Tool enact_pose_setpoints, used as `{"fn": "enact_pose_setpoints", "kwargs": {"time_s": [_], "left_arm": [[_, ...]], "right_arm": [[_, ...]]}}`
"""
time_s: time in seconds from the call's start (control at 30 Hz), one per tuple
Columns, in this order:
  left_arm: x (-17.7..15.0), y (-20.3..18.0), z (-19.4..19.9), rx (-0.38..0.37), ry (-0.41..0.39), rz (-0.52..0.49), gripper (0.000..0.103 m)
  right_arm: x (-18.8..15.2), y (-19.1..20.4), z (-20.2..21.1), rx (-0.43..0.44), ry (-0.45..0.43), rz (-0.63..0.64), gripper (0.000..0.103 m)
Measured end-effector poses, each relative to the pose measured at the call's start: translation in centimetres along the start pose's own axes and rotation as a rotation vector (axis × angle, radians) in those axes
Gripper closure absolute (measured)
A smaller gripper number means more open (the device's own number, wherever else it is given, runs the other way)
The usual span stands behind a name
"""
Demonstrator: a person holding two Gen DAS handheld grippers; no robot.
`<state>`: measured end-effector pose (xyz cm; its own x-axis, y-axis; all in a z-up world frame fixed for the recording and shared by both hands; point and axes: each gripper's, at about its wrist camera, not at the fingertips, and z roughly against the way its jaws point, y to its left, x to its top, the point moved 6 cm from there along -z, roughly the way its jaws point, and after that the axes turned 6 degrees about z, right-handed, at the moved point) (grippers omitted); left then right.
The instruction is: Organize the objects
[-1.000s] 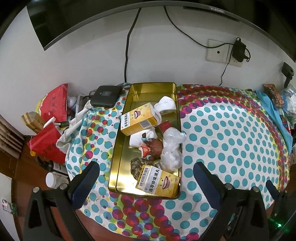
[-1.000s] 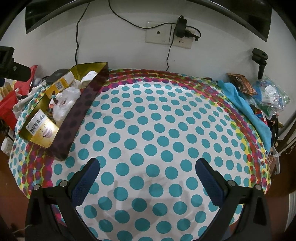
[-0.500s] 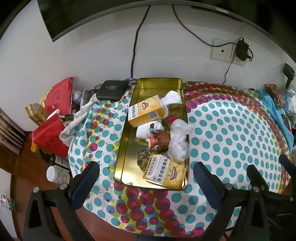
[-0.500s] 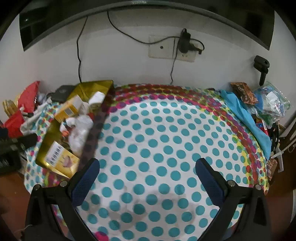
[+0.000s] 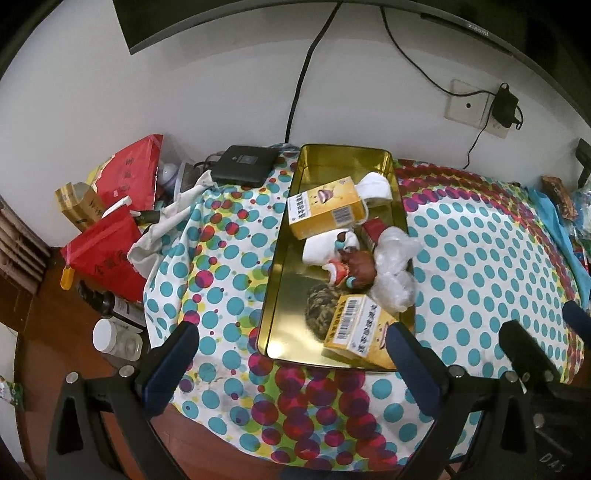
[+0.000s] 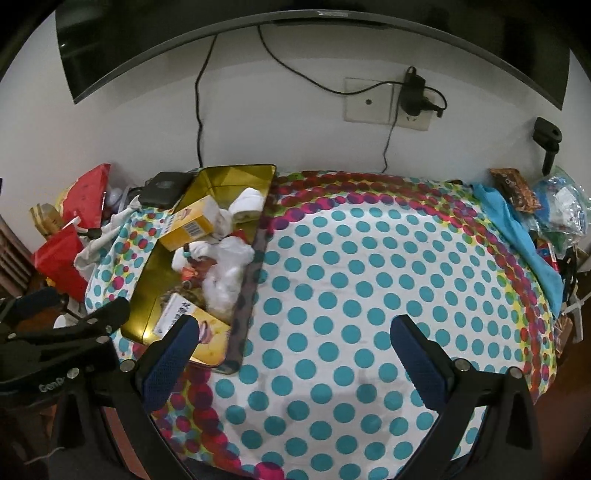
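Both grippers have drawn back and risen from the gold tray [image 5: 280, 291] over the last second, so more table [image 6: 369, 295] shows. The left gripper [image 5: 291, 358] and right gripper [image 6: 291, 354] hang with fingers spread, empty. The yellow boxes [image 5: 325, 212] and plastic bag [image 5: 395, 269] sit inside the tray (apparently sorted).

"xiaomi" on screen bezel [image 5: 476, 27], "DAS" on claw body [image 5: 550, 456]
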<state>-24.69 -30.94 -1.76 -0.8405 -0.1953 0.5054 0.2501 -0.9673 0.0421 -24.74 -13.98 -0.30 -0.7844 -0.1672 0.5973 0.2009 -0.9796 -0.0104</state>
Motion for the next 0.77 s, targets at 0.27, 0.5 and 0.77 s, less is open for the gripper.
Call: {"fn": "enact_pose_setpoints", "kwargs": {"time_s": [0.27,0.5,0.77], "left_arm": [[-0.67,0.50,-0.55,-0.008,0.005,0.010,0.000],[-0.56,0.49,-0.32,0.004,-0.020,0.009,0.000],[-0.21,0.47,0.02,0.002,-0.044,0.012,0.000]], "right_arm": [[-0.20,0.72,-0.45,0.004,0.017,-0.008,0.000],[-0.32,0.90,-0.47,0.003,0.011,-0.006,0.000],[-0.57,0.92,-0.22,0.008,0.010,0.002,0.000]]}}
